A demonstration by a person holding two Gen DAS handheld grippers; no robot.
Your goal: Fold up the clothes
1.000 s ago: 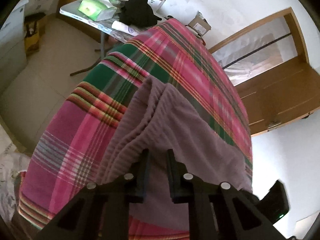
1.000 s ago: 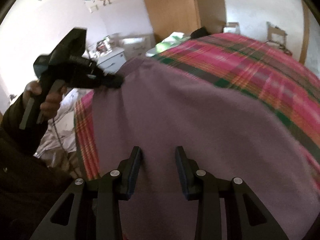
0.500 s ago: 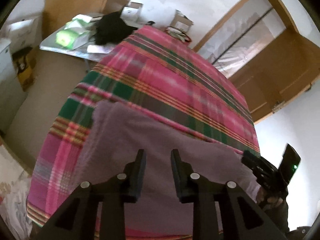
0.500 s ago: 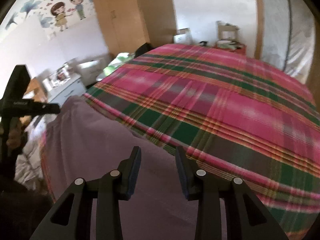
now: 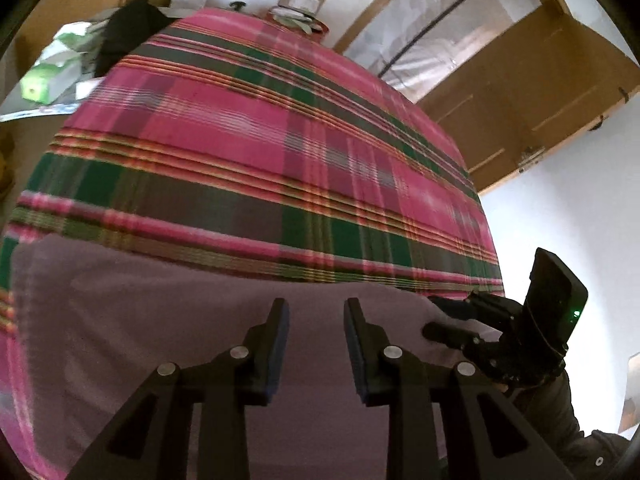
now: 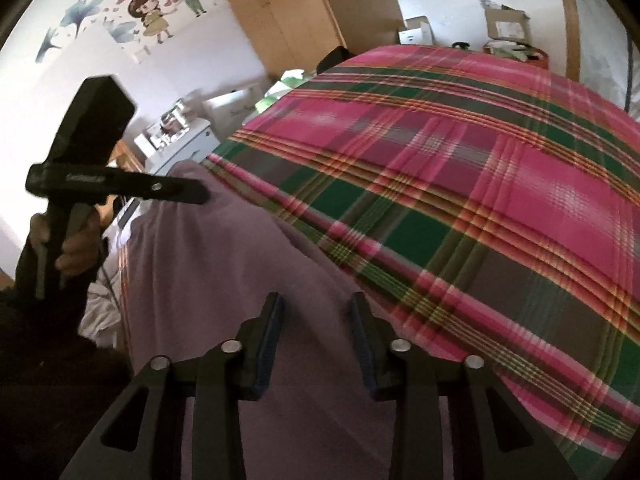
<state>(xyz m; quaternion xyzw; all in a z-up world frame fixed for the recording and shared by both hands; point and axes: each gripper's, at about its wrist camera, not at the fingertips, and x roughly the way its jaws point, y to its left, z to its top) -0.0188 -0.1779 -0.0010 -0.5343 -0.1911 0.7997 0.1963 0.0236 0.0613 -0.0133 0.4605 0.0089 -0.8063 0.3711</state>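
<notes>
Currently the purple garment (image 5: 168,320) lies spread along the bed's (image 5: 260,128) near edge; both grippers, left (image 5: 314,326) and right (image 6: 316,320), hover with fingers parted, empty. Pinch matching corners evenly, keeping edges aligned.

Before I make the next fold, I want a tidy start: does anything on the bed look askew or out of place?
Nothing stands out. The mauve garment lies spread along the near edge of the plaid bedspread, with only soft ripples. Both the left gripper and right gripper are open above it, holding nothing.
</notes>
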